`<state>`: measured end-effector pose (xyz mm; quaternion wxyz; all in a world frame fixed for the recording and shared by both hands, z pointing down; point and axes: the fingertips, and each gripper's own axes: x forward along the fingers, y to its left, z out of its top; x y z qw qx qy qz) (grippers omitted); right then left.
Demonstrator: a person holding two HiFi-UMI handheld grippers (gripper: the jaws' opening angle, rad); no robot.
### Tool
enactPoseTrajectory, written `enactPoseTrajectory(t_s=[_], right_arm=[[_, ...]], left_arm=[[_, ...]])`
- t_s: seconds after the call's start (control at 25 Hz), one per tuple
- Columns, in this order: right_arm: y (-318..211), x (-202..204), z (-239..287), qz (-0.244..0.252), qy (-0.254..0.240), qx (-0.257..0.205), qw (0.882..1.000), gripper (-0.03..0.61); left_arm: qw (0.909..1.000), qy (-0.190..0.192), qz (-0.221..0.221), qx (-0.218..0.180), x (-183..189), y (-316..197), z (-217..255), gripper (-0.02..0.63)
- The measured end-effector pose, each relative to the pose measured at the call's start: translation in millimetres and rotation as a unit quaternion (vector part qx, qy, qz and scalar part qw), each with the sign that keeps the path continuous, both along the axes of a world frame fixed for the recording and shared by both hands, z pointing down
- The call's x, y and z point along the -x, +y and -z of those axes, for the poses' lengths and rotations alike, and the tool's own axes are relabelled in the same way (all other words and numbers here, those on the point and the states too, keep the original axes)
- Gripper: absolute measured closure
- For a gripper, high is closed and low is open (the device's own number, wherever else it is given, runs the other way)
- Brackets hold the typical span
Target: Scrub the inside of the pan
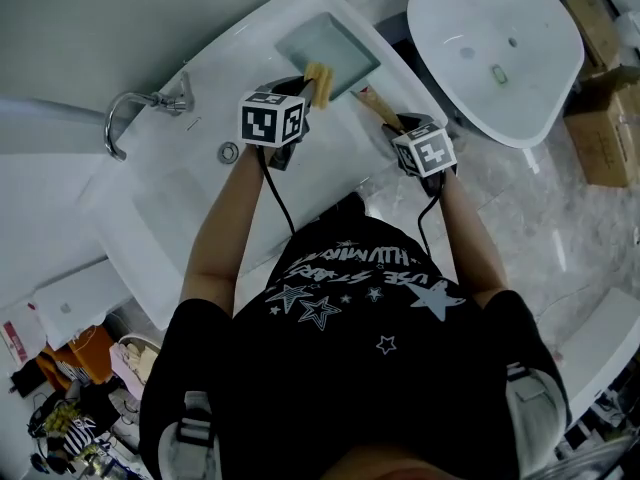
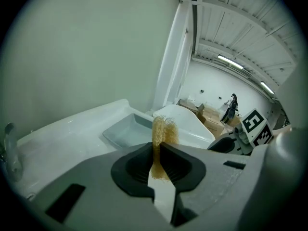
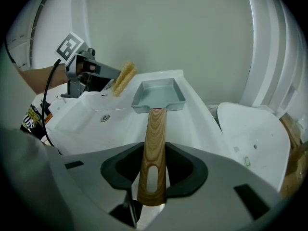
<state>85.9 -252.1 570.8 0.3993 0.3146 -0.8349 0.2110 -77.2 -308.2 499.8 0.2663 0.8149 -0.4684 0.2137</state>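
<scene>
Grey-blue square pan [image 1: 325, 53], wooden handle [image 3: 155, 129] clamped in right tool [image 3: 153, 170], left tool [image 2: 158, 161] pinching yellow sponge [image 2: 164, 129]

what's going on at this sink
A person works over a white sink with two handheld grippers. The right gripper is clamped on the wooden handle of a pale rectangular pan at the sink's far end. The left gripper pinches a yellow scrubber just beside the pan's rim, not inside it yet, so scrubbing looks about to start.
</scene>
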Motion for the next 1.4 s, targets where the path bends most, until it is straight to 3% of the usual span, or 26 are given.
enactPoseTrajectory(t_s=[0.28,0.6,0.96,1.12,1.4], right_arm=[[0,0,-5,-0.011,-0.004,0.016,1.000,0.448],[-2,0,-1,-0.020,-0.007,0.016,1.000,0.448],[-1,-2,-3,-0.018,0.003,0.030,0.999,0.448],[-1,-2,-3,-0.016,0.004,0.034,0.999,0.448],[-2,-2,-4,-0.013,0.006,0.043,0.999,0.448]], left_arm=[[0.9972,-0.048,-0.053,0.021,-20,-26,-22,0.563],[0.9871,-0.126,-0.096,0.021,-35,-42,-44,0.563],[0.9654,-0.204,-0.161,0.014,-49,-48,-68,0.563],[0.9590,-0.220,-0.176,0.028,-53,-48,-80,0.563],[0.9578,-0.227,-0.171,0.043,-52,-52,-91,0.563]])
